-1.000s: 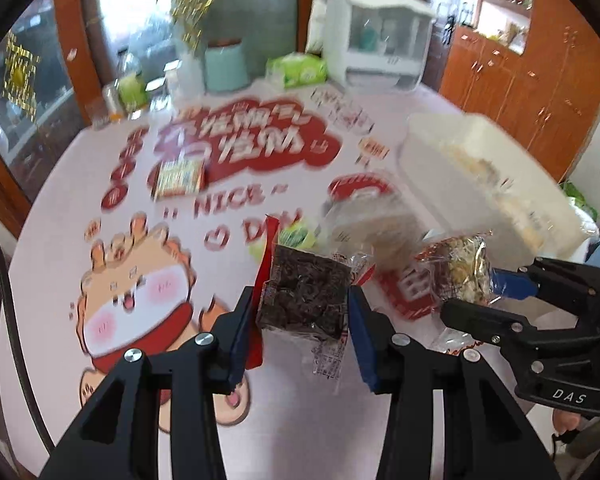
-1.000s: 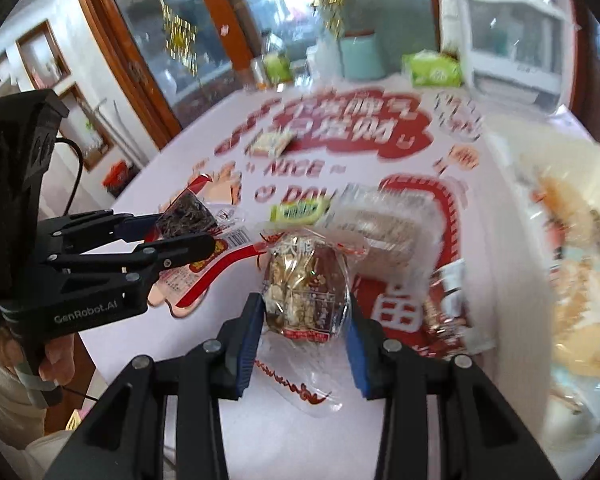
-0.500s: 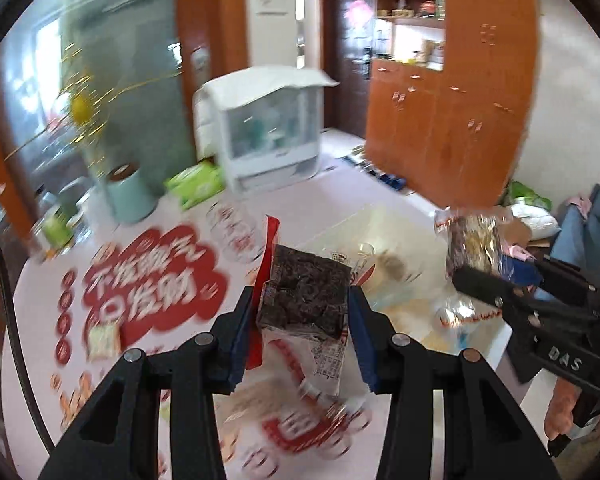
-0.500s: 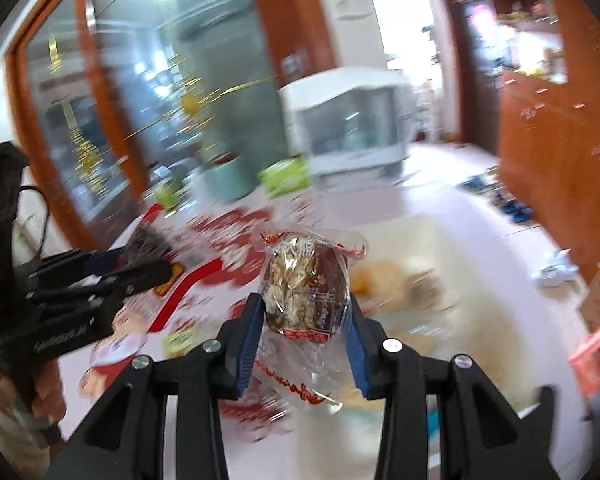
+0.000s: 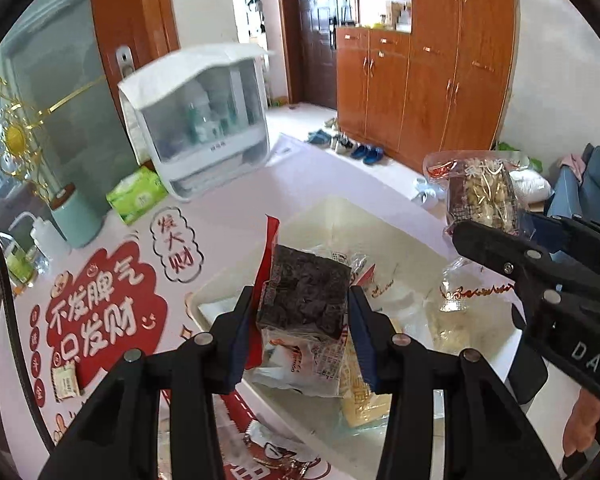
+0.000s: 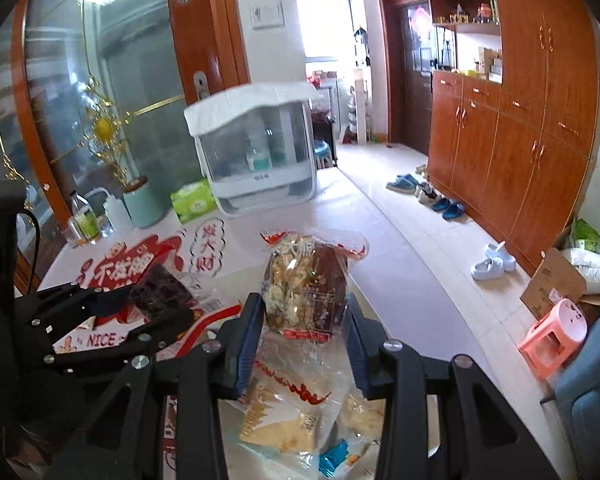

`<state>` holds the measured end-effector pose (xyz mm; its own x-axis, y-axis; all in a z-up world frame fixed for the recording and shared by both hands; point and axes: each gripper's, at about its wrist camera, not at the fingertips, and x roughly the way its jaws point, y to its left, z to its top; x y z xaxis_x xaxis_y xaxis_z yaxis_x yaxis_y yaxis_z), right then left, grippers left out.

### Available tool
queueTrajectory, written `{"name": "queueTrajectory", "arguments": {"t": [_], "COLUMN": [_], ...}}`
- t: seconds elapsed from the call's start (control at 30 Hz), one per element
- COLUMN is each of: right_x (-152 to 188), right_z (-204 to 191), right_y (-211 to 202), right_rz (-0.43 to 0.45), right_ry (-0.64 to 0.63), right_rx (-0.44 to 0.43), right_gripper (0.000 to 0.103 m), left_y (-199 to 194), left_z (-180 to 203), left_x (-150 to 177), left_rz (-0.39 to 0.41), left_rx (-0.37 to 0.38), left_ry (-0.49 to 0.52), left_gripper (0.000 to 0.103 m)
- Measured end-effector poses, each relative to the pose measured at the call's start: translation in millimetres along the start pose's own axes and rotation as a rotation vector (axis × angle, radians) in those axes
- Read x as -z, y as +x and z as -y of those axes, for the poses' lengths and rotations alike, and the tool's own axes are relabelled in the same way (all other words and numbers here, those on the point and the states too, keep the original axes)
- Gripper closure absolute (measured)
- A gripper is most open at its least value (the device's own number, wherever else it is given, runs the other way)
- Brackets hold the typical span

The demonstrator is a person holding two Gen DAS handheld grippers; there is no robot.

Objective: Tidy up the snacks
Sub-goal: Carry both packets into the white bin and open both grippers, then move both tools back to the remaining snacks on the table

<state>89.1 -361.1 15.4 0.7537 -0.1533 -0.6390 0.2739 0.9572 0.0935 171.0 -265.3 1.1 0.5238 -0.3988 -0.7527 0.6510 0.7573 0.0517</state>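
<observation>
The left tool (image 5: 302,322) pinches a dark seaweed-like snack packet (image 5: 306,296) between its blue pads, held above the clear bin (image 5: 216,300) on the desk (image 5: 228,216). At its 2 o'clock, the right tool (image 6: 302,330) clamps a nut-brittle snack bag (image 6: 306,284), also raised over the bin. More wrapped snacks (image 6: 284,416) lie in the bin beneath both.

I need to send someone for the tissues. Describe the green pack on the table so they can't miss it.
Start at the big white cabinet with clear doors at the far edge of the table. The green tissue pack lies at its foot, between it and the pale teal cup. It is the only soft, bright green packet there.
</observation>
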Motion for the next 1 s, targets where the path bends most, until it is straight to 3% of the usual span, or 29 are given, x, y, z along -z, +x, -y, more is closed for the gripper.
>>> {"name": "queueTrajectory", "arguments": {"t": [0.1,0.17,0.2,0.23,0.4,0.7,1.0], "right_x": [5.2,8.8,10.4,11.7,16.7,26.1,34.3], "right_z": [4.4,6.1,6.9,7.6,6.3,-10.2,-23.1], "right_y": [11.7,17.5,20.0,21.6,18.0,10.4,2.0], "right_rz": [-0.037,-0.055,-0.062,-0.067,-0.053,-0.057,-0.067], "right_ry": [0.002,0.010,0.011,0.014,0.030,-0.002,-0.027], "right_rx": [0.028,0.045,0.051,0.054,0.052,0.026,0.000], "right_gripper": [0.062,0.062,0.062,0.060,0.044,0.043,0.043], "left_y": [11.1,15.3,17.1,17.5,17.3,13.1,1.4], "left_z": [2.5,3.9,3.0,2.0,-11.1,-28.3,-18.5], "left_x": [7.5,12.4,15.2,18.1,32.6,48.8,57.1], "left_rz": [-0.029,-0.039,-0.038,-0.028,-0.028,-0.068,-0.053], "left_rx": [-0.020,-0.038,-0.055,-0.080,-0.115,-0.119,-0.133], "left_ry": [0.011,0.023,0.028,0.033,0.016,-0.047,-0.021], "left_gripper": [0.055,0.035,0.012,0.001,0.001,0.001,0.001]}}
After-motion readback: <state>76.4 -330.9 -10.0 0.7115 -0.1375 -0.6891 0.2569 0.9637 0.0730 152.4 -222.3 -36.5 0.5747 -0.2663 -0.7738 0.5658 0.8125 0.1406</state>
